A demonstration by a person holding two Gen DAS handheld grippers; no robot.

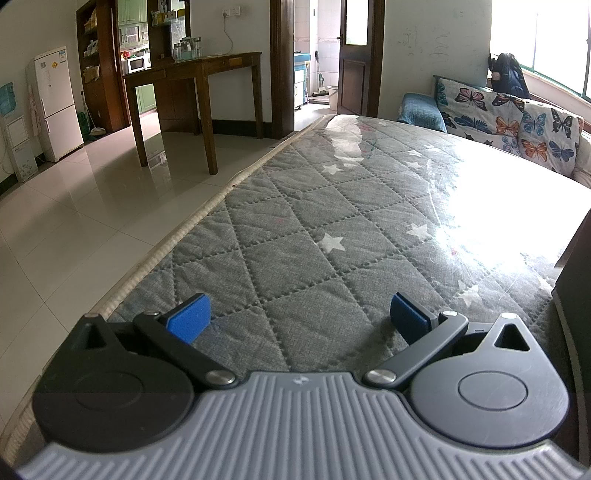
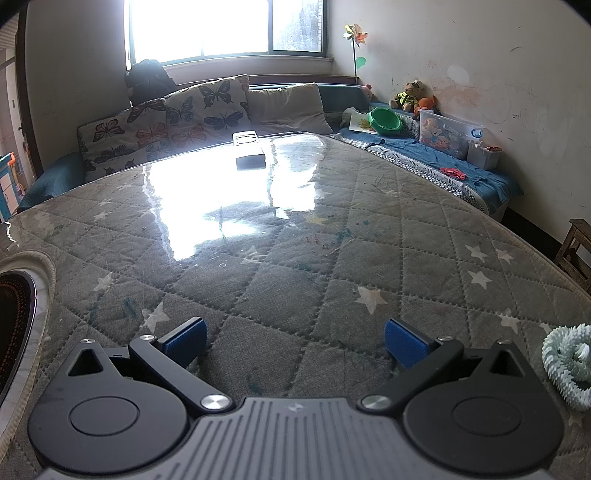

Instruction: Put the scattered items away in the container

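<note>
Container not identifiable; spiky toy (image 2: 569, 365) lies on table (image 2: 295, 258).

Both cameras sit low, just behind their own jaws, looking forward across the table (image 1: 332, 229) with its grey quilted, star-printed cover under a glossy clear sheet. The left wrist view faces along the table's left edge toward the tiled floor (image 1: 74, 206), a wooden side table (image 1: 192, 74) and an open doorway (image 1: 317, 51), with the butterfly cushions (image 1: 517, 118) at far right. The right wrist view faces the bright window (image 2: 221, 26), with the same cushions (image 2: 177, 122) straight ahead. The two views share the tabletop, the cushions and the dark bag (image 1: 506, 74) on the sill.
</note>
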